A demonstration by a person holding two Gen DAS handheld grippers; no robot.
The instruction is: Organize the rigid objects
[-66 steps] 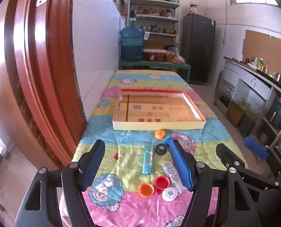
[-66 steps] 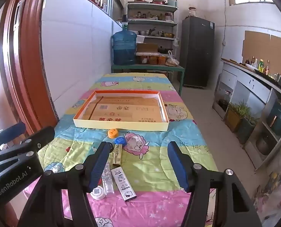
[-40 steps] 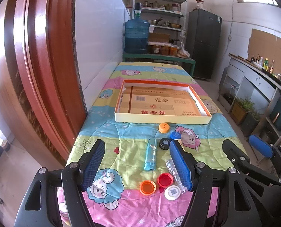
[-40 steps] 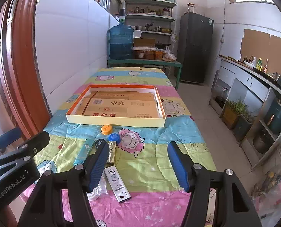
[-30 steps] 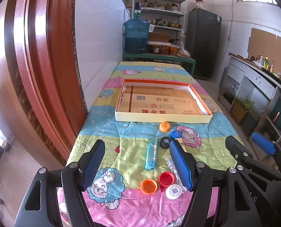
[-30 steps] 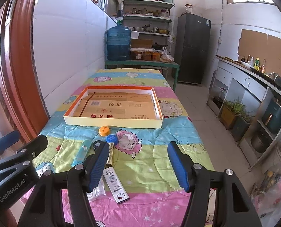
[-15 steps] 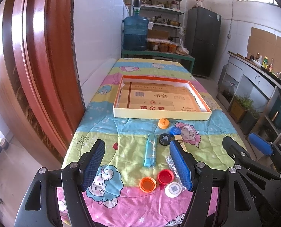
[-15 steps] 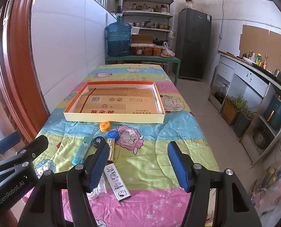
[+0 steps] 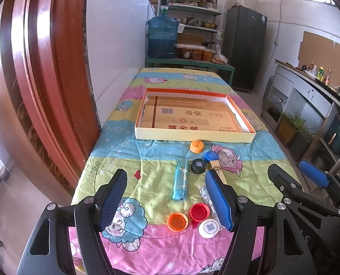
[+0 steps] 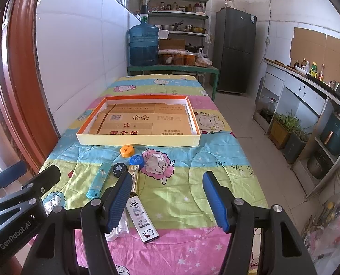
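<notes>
clear plastic piece (image 10: 123, 223): mostly hidden behind the right gripper's left finger (image 10: 120, 200)
white cap (image 10: 111, 230): partly hidden there too
cap lettering: too small to read

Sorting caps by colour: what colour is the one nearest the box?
Orange cap, clearest in the right wrist view.
</notes>
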